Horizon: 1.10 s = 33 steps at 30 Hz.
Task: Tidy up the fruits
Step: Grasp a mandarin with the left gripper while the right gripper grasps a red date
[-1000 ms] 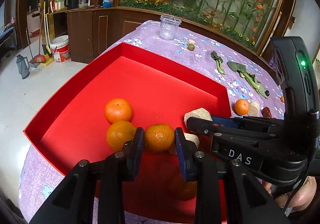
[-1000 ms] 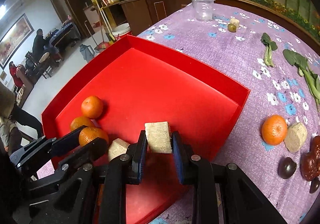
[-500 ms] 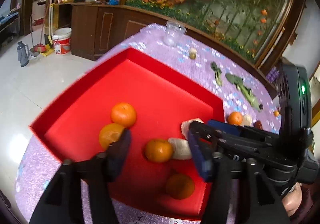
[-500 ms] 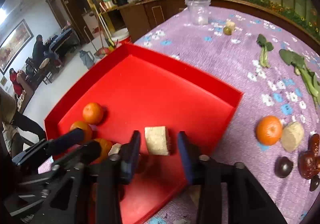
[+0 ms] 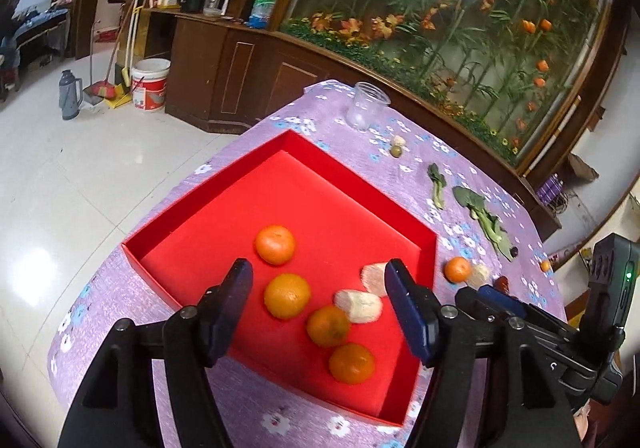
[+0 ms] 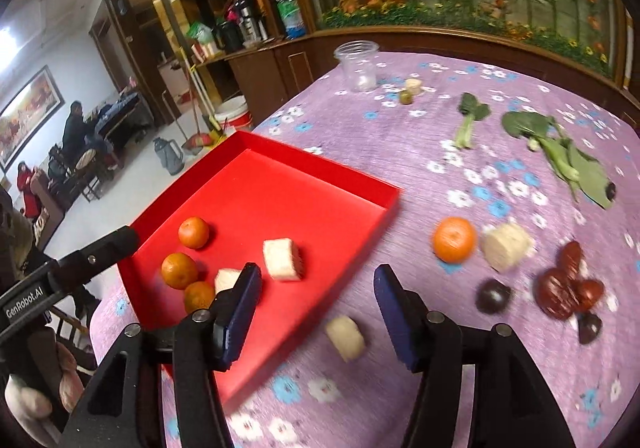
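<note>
1. My left gripper (image 5: 320, 304) is spread wide with nothing between its blue pads, hanging over the near part of the shallow red square tray (image 5: 280, 140).
2. My right gripper (image 6: 316, 314) is likewise parted and empty, over the purple flowered cloth (image 6: 400, 136) that covers the counter; a pale cut stalk chunk (image 6: 346, 338) lies on the cloth between its fingers, long axis running near-to-far.
3. In the tray I see four round orange mandarins (image 5: 287, 295) strung roughly from the near right corner toward the middle, with two pale cut chunks (image 5: 359, 305) beside them, one touching a mandarin.
4. Just outside the tray's right wall sit a lone orange mandarin (image 6: 455, 239) and a pale chunk (image 6: 506, 246), close together; dark red dates (image 6: 568, 290) and a dark plum (image 6: 493, 296) lie nearer me.
5. Farther on, two leafy green stalks (image 6: 560, 156) lie stems toward me, then a small green fruit (image 6: 405, 97) and a clear plastic jar (image 6: 358, 64), upright.
6. Beyond stand a dark wooden cabinet (image 5: 224, 68), a planted glass wall and a white tiled floor (image 5: 60, 176).
</note>
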Motion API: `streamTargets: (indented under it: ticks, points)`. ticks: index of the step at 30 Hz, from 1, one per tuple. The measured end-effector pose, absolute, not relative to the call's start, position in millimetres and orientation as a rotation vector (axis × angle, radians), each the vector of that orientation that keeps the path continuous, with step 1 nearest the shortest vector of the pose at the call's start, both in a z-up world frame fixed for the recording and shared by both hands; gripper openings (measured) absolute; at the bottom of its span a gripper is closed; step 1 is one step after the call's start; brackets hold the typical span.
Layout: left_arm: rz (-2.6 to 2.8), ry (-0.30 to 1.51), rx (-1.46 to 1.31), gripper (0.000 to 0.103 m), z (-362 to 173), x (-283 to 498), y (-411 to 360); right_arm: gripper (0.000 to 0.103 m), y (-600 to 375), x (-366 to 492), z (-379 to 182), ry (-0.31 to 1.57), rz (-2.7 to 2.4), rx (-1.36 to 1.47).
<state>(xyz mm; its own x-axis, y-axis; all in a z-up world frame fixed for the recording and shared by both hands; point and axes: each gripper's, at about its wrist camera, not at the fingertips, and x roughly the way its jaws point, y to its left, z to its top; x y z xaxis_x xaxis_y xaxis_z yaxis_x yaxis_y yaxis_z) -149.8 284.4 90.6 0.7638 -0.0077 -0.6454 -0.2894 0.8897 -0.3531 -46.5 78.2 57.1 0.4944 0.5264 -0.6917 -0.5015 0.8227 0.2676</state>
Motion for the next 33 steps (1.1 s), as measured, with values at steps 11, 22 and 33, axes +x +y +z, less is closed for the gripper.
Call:
streamTargets:
  ticks: [11,22,33]
  points:
    - [0.078,0.696,-0.368,0.071,106,-153,234,0.072,-53,-63,43,0.842,0.429,0.138]
    - [-0.064,0.800,-0.287,0.073,88,-118,165,0.072,-124,-54,20,0.878,0.306,0.184]
    - [-0.173,0.821,-0.136,0.073,84,-64,117,0.072,-94,-28,27,0.841,0.420,0.111]
